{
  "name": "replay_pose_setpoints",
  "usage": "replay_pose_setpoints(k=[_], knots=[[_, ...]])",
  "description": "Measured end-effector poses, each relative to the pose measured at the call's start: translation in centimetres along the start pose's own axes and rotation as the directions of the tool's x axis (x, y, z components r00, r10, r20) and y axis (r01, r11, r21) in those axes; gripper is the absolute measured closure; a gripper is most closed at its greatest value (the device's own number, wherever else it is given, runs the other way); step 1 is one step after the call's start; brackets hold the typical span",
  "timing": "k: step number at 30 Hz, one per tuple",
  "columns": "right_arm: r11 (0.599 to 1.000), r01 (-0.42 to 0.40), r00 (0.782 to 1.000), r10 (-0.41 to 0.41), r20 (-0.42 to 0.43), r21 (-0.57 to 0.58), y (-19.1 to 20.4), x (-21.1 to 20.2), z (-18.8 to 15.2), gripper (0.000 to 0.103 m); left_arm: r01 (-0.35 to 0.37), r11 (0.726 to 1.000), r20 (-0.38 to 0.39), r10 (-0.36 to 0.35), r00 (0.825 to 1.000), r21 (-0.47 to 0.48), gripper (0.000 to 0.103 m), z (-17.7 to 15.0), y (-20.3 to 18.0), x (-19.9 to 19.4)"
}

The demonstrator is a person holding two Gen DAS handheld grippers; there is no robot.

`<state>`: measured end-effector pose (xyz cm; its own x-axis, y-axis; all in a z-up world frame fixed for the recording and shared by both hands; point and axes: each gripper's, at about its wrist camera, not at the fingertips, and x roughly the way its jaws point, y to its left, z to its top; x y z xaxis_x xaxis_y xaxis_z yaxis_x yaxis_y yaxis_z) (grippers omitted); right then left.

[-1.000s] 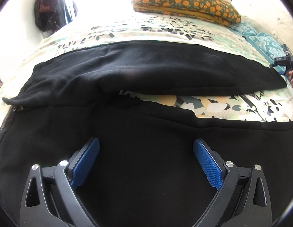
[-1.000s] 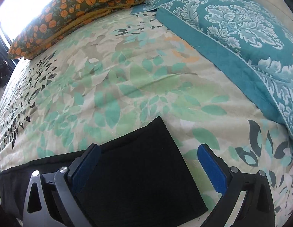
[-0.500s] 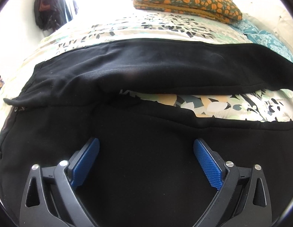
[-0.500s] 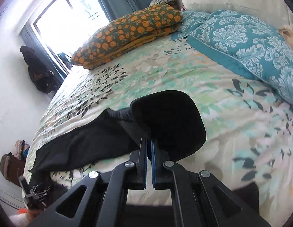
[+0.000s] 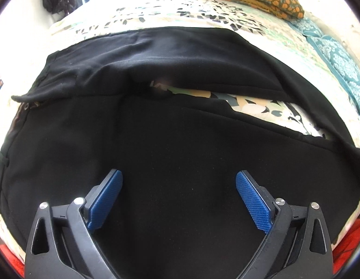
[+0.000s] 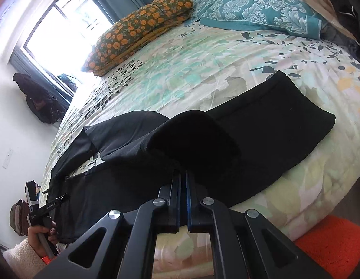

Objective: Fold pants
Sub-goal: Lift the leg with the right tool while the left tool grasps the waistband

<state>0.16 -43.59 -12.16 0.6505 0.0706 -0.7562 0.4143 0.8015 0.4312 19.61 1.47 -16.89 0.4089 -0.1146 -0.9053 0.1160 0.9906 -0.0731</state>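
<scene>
Black pants [image 5: 180, 153] lie spread on a floral bed. In the left wrist view the near leg fills the foreground and the far leg [image 5: 180, 55] is drawn across toward it at the right. My left gripper [image 5: 178, 186] is open just above the near leg, holding nothing. My right gripper [image 6: 182, 176] is shut on the far leg's cuff end [image 6: 194, 137], lifted and carried over the near leg [image 6: 273, 125]. The left gripper also shows in the right wrist view [image 6: 47, 207], at the waist end.
The floral bedspread [image 6: 203, 53] covers the bed. An orange-patterned pillow [image 6: 138, 28] and teal pillows [image 6: 261, 7] lie at the head. A window [image 6: 63, 23] and hanging dark bags [image 6: 40, 102] are at the far side. An orange rug [image 6: 326, 241] lies beside the bed.
My right gripper shut on the far leg's cuff, lifted it and pulled it back over the near leg. My left gripper stayed open over the near leg.
</scene>
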Motion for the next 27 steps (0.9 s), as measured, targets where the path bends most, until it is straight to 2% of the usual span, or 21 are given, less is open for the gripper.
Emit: replay_pose_setpoints(k=[2, 5, 8, 11, 13, 15, 17, 19, 23, 25, 27], knots=[[1.000, -0.004, 1.000, 0.004, 0.002, 0.010, -0.2, -0.1, -0.1, 0.099, 0.033, 0.999, -0.013, -0.033, 0.999, -0.025, 0.004, 0.7, 0.2, -0.5], [1.000, -0.003, 1.000, 0.003, 0.008, -0.004, -0.1, -0.2, -0.1, 0.099, 0.047, 0.998, 0.007, -0.047, 0.999, -0.040, 0.004, 3.0, 0.0, -1.3], [1.000, -0.002, 1.000, 0.003, 0.020, -0.014, 0.0, -0.5, -0.2, 0.099, 0.068, 0.996, 0.031, -0.066, 0.997, -0.052, 0.004, 7.1, -0.6, -2.0], [0.999, 0.005, 0.998, -0.003, 0.058, -0.037, 0.4, -1.5, -0.3, 0.099, 0.135, 0.988, 0.032, -0.133, 0.991, -0.078, 0.004, 11.5, -1.5, -1.8], [0.998, 0.012, 0.997, -0.008, 0.077, -0.055, 0.6, -1.8, -0.2, 0.099, 0.207, 0.972, 0.001, -0.208, 0.978, -0.116, 0.004, 14.0, -2.3, -0.5], [0.998, 0.016, 0.997, -0.012, 0.076, -0.062, 0.7, -1.8, -0.2, 0.099, 0.268, 0.950, -0.054, -0.280, 0.958, -0.163, 0.004, 15.9, -3.3, 1.8], [0.998, 0.015, 0.997, -0.010, 0.077, -0.066, 0.8, -1.9, -0.1, 0.099, 0.297, 0.931, -0.106, -0.324, 0.940, -0.212, 0.004, 17.1, -4.4, 4.1], [0.998, 0.012, 0.996, -0.006, 0.094, -0.066, 0.8, -2.5, 0.0, 0.099, 0.305, 0.915, -0.114, -0.343, 0.932, -0.264, 0.004, 17.9, -5.2, 5.7], [0.998, 0.006, 0.992, 0.003, 0.127, -0.067, 0.7, -4.2, 0.1, 0.099, 0.292, 0.896, -0.103, -0.343, 0.934, -0.336, 0.005, 19.1, -5.4, 8.3], [0.998, -0.004, 0.990, 0.014, 0.138, -0.067, 0.6, -5.1, 0.2, 0.099, 0.284, 0.896, -0.118, -0.341, 0.933, -0.342, 0.006, 19.4, -5.7, 9.4], [0.997, -0.031, 0.988, 0.041, 0.147, -0.069, 0.6, -6.0, 0.1, 0.099, 0.264, 0.908, -0.123, -0.317, 0.940, -0.324, 0.007, 19.7, -6.0, 9.8]])
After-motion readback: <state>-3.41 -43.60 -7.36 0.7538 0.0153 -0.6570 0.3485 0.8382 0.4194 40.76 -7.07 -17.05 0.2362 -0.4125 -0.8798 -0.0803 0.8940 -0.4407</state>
